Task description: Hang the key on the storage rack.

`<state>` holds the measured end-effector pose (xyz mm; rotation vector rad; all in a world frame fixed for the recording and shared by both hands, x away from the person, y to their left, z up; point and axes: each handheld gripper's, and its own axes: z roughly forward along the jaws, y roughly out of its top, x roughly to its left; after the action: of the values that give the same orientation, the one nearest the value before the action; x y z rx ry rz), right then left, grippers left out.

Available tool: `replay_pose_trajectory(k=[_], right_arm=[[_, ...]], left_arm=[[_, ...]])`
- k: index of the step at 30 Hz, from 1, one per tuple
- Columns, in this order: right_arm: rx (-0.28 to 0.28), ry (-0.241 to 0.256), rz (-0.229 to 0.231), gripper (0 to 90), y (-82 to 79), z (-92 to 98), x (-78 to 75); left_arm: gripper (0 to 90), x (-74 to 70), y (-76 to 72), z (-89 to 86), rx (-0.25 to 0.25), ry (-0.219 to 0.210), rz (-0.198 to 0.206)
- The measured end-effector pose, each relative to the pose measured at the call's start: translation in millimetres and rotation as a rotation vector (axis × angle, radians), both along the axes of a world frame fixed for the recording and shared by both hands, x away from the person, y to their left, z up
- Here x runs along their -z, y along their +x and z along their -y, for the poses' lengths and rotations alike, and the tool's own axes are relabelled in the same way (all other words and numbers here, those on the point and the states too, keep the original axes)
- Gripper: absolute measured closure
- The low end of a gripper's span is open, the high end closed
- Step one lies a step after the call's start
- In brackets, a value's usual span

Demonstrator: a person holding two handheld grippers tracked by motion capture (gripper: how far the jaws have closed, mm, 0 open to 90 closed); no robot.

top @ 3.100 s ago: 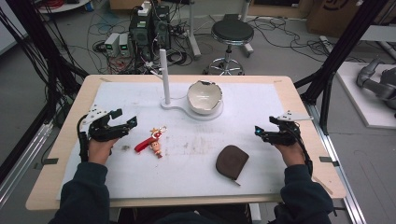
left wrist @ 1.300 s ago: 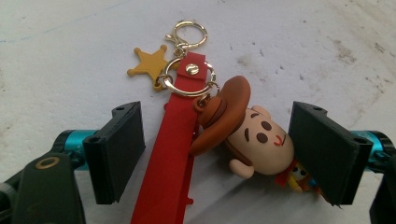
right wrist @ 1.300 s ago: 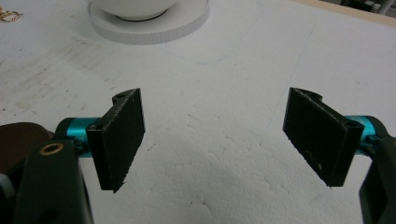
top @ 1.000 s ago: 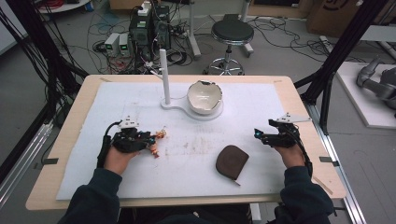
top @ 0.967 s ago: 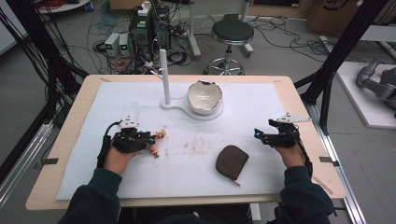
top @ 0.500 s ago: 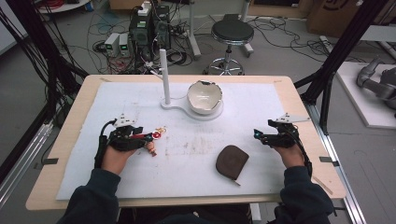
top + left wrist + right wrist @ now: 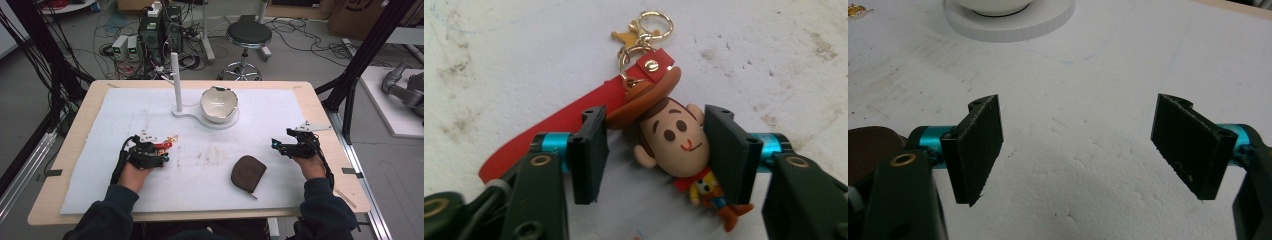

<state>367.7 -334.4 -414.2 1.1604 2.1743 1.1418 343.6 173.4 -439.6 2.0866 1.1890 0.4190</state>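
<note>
Left gripper (image 7: 651, 150) down on mat, jaws straddling cowboy figure keychain (image 7: 674, 145), head between pads, not yet clamped; red strap (image 7: 554, 130) trails beyond left pad. Right gripper (image 7: 1078, 145) idle, jaws wide, nothing between.

Left gripper (image 7: 654, 150) moved in, jaws bracketing keychain (image 7: 669, 140).

We see our left gripper (image 7: 159, 151) over a red keychain (image 7: 166, 145) poking past its jaws, right gripper (image 7: 285, 146) apart, jaws facing the brown pouch (image 7: 248, 173).
</note>
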Motion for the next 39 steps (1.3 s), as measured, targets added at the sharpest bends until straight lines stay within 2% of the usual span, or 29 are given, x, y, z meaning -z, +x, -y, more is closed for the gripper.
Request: replay_pose_trajectory(k=[1, 3, 8, 9, 10, 12, 15, 18, 23, 27, 29, 34, 39], right_arm=[[0.0, 0.0, 0.0, 21.0, 0.0, 0.0, 0.0], [-0.01, -0.009, 0.008, 21.1, 0.3, 0.0, 0.2], [0.0, -0.001, 0.002, 21.1, -0.3, 1.0, -0.3], [0.004, 0.008, -0.001, 21.1, -0.2, 0.7, -0.5], [0.006, 0.008, 0.0, 21.1, -0.1, 0.6, -0.5], [0.0, 0.002, 0.005, 21.1, 0.3, 0.5, -0.2], [0.003, 0.007, 0.002, 21.1, 0.0, -0.2, -0.8], [-0.002, 0.012, 0.012, 21.1, 1.0, 0.0, -1.5], [-0.002, 0.018, 0.008, 21.1, 1.5, -0.5, -1.4], [-0.006, 0.018, 0.013, 21.1, 2.2, 0.1, -1.5], [-0.007, 0.019, 0.011, 21.1, 2.5, 0.5, -1.5], [-0.005, 0.025, 0.01, 21.1, 2.6, 0.7, -1.5], [-0.009, 0.029, 0.014, 21.1, 2.6, 0.5, -1.9]], left_arm=[[45.6, 0.0, 0.0, 0.0, 0.0, 0.0, 0.0], [46.0, -3.5, 4.0, -5.2, 0.006, -0.044, -0.003], [46.0, -28.1, 8.0, -13.8, 0.045, -0.143, 0.073], [46.1, -38.6, 10.1, -15.8, 0.077, -0.151, 0.101], [46.1, -43.4, 11.3, -16.0, 0.082, -0.164, 0.113], [46.1, -48.2, 13.2, -16.8, 0.089, -0.168, 0.124], [46.1, -65.1, 21.0, -19.1, 0.117, -0.175, 0.14], [46.1, -87.5, 30.2, -22.6, 0.123, -0.204, 0.167], [46.1, -115.6, 46.1, -29.3, 0.127, -0.27, 0.227], [46.1, -127.2, 58.2, -30.9, 0.138, -0.311, 0.274], [46.1, -131.1, 64.9, -30.7, 0.139, -0.327, 0.277], [46.1, -142.7, 78.2, -29.4, 0.134, -0.31, 0.287], [46.0, -155.8, 86.7, -28.2, 0.15, -0.342, 0.324]])
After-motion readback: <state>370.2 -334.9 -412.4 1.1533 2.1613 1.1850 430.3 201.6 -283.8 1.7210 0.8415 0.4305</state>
